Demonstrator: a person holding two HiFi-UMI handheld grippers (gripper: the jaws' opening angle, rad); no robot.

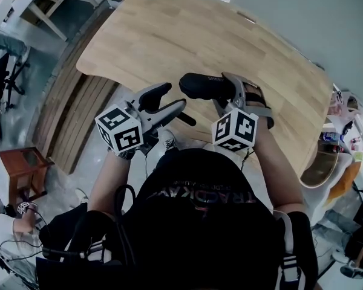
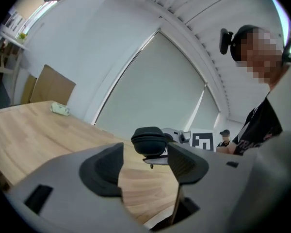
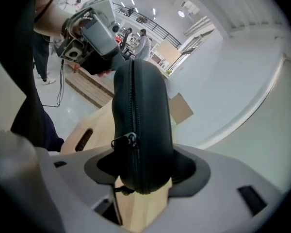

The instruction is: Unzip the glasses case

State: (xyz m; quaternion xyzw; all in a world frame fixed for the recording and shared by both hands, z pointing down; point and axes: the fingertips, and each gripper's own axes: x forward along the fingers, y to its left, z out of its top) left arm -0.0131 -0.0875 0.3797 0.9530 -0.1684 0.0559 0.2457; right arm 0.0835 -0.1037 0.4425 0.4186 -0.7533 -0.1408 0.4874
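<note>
Holding stage only, unzip not started as far as I can judge: zip seam on the glasses case reads closed along the visible run, slider sits near the jaws, shell shut.

Right hand-held gripper is clamped across one end of the case and carries it over the desk near edge, apparently lifted off it. Nose tilted down, forearm entering from 5 o'clock in head view.

Left hand-held gripper has jaws apart with nothing between them. It sits at 8 o'clock of the case, aimed toward 2 o'clock, roughly level. Its own view shows the case dead ahead at 12 o'clock, clear of the pads.

Remaining: catch the pull, run the slider round.
</note>
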